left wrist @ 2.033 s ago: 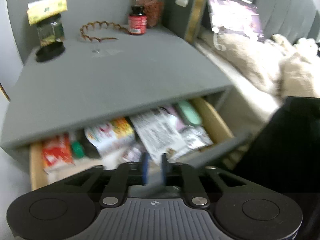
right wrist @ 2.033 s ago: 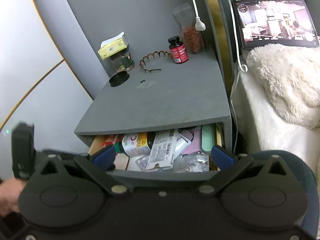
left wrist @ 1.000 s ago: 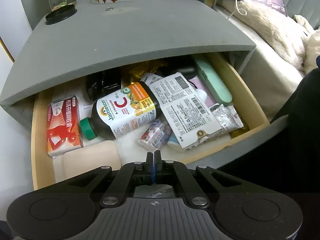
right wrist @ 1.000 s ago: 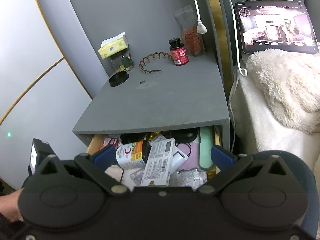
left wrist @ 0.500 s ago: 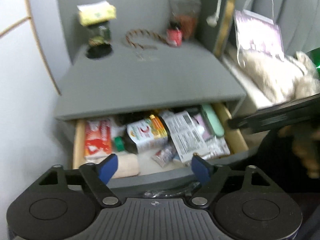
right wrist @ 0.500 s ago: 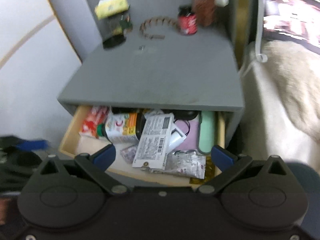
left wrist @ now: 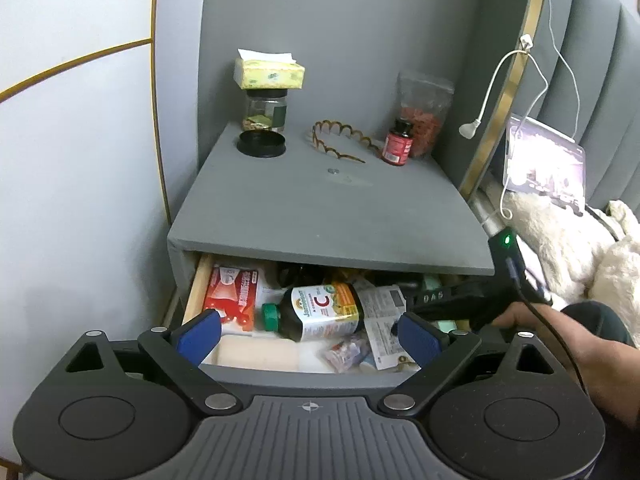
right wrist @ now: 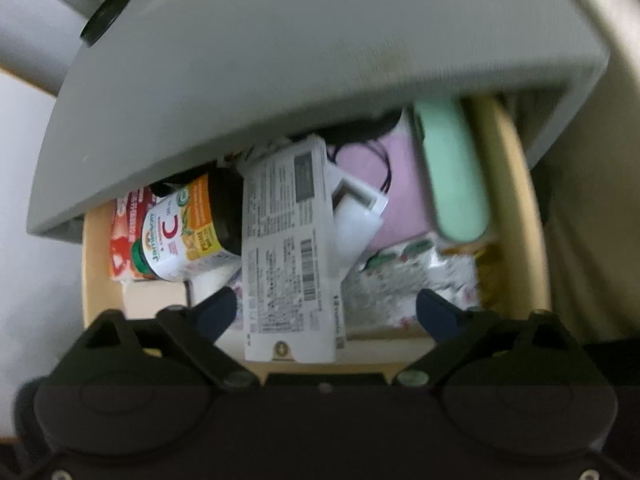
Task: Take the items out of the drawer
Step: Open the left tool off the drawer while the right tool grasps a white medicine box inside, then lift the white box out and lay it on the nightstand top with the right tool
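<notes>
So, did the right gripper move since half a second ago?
Yes. The right gripper moved forward and down toward the open drawer: the white printed box now looks much larger, and the nightstand top fills the upper view.

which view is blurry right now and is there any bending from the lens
Right wrist view: motion-blurred, print on the white box smeared, nightstand top bowed by the fisheye. Left wrist view: sharp, vitamin bottle label readable, wall lines curved, tablet screen washed out by glare.
</notes>
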Tool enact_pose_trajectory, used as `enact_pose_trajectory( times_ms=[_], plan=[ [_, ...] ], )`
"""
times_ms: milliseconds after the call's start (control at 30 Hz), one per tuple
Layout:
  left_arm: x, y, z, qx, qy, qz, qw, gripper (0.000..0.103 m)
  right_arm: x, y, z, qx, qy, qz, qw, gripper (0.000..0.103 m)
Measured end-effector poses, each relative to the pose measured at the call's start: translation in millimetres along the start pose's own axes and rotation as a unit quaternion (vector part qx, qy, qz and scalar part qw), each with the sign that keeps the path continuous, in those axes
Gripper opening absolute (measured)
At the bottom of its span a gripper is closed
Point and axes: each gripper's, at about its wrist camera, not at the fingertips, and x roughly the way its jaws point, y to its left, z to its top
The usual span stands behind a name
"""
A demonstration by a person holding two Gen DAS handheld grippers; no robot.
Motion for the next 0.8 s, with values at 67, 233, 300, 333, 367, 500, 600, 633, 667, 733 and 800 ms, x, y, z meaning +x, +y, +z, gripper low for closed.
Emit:
enact_pose_trajectory(
  times_ms=[67,233,300,333,367,500,600,633,667,733,800],
  plan=[
    [-1,1,-1,-0.001,-0.007,-0.009,0.9999,0.093,5,-4,-2,0.008,0.010,0.009,1.000,0.070],
    [-4,1,-7,0.020,-0.015,-0.012,0.9996,0.093,-6,-7,-8,0.032,0.004,0.059,0.998,0.029],
    [-3,3,-9,0.022,-0.010,-0.009,0.9997,0.093,-16,-8,-7,0.039,-0.007,0.074,0.996,0.018],
    [-2,4,-9,0.016,-0.004,-0.008,0.9998,0.093,-23,-8,-9,0.042,-0.013,0.082,0.996,0.012],
    [-4,6,-8,0.006,-0.004,-0.011,0.9999,0.093,-32,-7,-12,0.046,-0.016,0.096,0.994,0.009],
    [-12,7,-4,-0.013,-0.019,-0.016,0.9996,0.093,-67,0,-22,0.052,-0.020,0.136,0.989,0.009],
    [-18,7,-1,-0.020,-0.028,-0.014,0.9993,0.093,-86,7,-26,0.028,-0.034,0.119,0.992,0.009],
    [-20,8,0,-0.021,-0.034,-0.011,0.9991,0.093,-86,9,-26,0.017,-0.037,0.108,0.993,0.009],
    [-21,7,-1,-0.018,-0.036,-0.007,0.9992,0.093,-87,13,-25,-0.004,-0.042,0.085,0.995,0.009],
    [-20,6,-4,-0.010,-0.034,0.001,0.9994,0.093,-80,23,-24,-0.063,-0.048,0.032,0.996,0.011],
    [-20,6,-5,-0.004,-0.034,0.001,0.9994,0.093,-74,28,-23,-0.083,-0.046,0.032,0.995,0.016]
  ],
)
